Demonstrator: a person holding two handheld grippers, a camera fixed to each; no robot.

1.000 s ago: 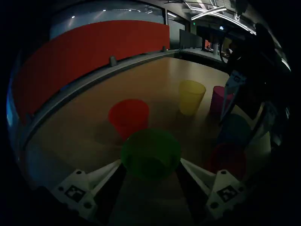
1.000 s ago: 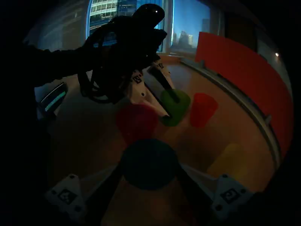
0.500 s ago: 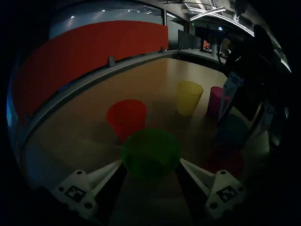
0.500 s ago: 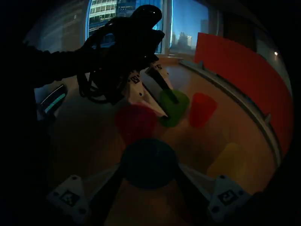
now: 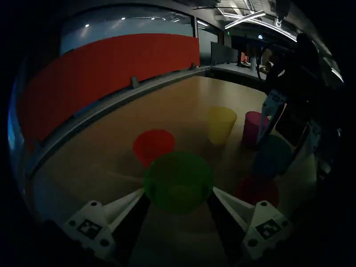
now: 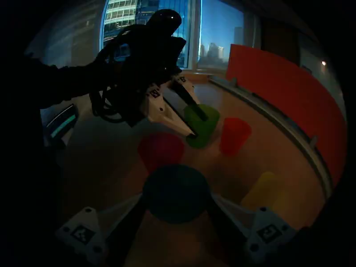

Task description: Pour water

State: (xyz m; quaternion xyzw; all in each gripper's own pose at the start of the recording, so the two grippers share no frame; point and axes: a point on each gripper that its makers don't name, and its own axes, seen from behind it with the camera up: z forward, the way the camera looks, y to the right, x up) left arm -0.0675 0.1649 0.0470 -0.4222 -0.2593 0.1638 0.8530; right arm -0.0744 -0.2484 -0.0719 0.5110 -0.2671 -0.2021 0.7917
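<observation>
Left gripper (image 5: 178, 191) clenched on the green cup (image 5: 178, 178), right gripper (image 6: 176, 198) on the teal cup (image 6: 176, 189) (both lower centre): best tip slowly, rim over rim.

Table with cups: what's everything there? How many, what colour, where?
table: one, brown wood, under the cups
partition: one, red, along the table's edge
windows: several, blue, beyond the table
green cup: one, green, in the left gripper
teal cup: one, dark teal, in the right gripper
orange-red cup: one, orange-red, just beyond the green cup
yellow cup: one, yellow, farther back
pink cup: one, pink, beside the yellow cup
dark red cup: one, dark red, near the teal cup
arm: one, dark, holding the left gripper
left gripper: one, white fingers, shut on green cup
right gripper: one, white fingers, shut on teal cup
</observation>
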